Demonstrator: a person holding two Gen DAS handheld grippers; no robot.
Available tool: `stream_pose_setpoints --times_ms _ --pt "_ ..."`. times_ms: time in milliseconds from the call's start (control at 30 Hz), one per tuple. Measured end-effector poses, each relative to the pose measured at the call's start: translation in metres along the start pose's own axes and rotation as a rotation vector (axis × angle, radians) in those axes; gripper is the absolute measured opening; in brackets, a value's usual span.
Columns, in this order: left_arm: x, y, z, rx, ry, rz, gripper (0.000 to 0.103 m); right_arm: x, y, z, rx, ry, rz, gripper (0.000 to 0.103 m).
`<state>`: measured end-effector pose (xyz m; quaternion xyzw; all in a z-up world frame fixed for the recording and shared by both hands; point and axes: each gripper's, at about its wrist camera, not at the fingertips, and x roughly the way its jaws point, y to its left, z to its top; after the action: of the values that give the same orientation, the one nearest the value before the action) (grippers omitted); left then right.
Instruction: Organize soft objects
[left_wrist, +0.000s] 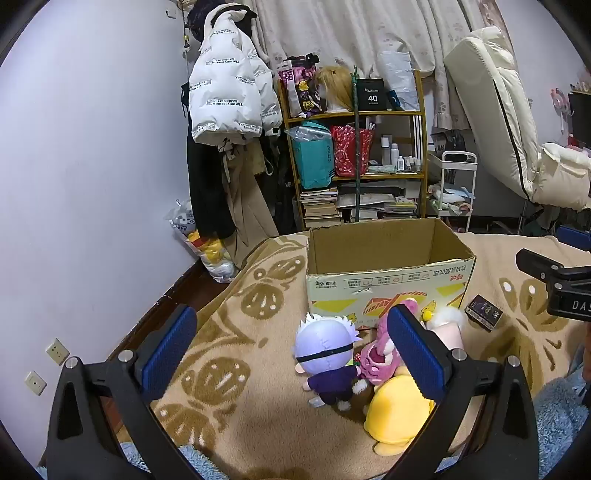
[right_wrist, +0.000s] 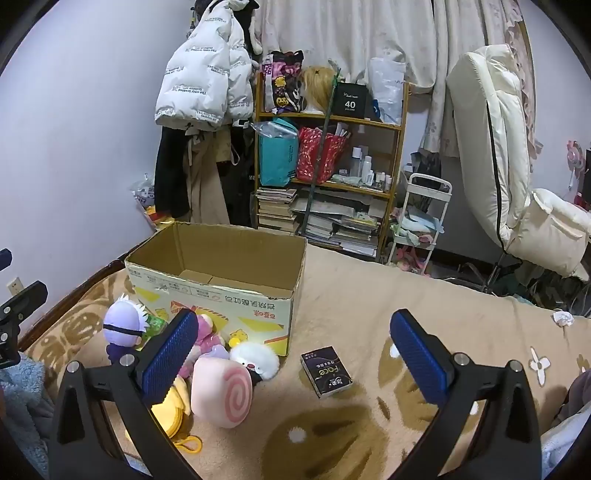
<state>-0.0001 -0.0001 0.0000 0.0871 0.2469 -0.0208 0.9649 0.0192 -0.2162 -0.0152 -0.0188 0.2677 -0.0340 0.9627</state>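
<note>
An open cardboard box (left_wrist: 388, 280) stands on the bed; it also shows in the right wrist view (right_wrist: 221, 295), and what shows of its inside is empty. In front of it lie soft toys: a purple-haired doll (left_wrist: 327, 354) (right_wrist: 123, 326), a pink plush (left_wrist: 376, 360) (right_wrist: 205, 332), a yellow plush (left_wrist: 397, 413) (right_wrist: 171, 410), a pink swirl roll (right_wrist: 223, 391) and a white fluffy toy (right_wrist: 258, 360). My left gripper (left_wrist: 291, 350) is open and empty above the toys' left side. My right gripper (right_wrist: 295, 354) is open and empty, right of the pile.
A small dark box labelled "face" (right_wrist: 327, 371) (left_wrist: 484, 310) lies on the beige blanket (right_wrist: 369, 295). A crumpled paper (right_wrist: 563, 318) lies at the right. Beyond the bed stand a cluttered shelf (left_wrist: 354, 147), hanging coats (left_wrist: 225, 96) and a white cart (right_wrist: 421, 221).
</note>
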Motion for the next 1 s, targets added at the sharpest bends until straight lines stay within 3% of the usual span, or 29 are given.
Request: stream_pose_setpoints --times_ms 1000 --pt "-0.0001 0.0000 0.0000 0.003 0.000 0.002 0.101 0.0016 -0.0004 -0.0004 0.003 0.010 0.003 0.103"
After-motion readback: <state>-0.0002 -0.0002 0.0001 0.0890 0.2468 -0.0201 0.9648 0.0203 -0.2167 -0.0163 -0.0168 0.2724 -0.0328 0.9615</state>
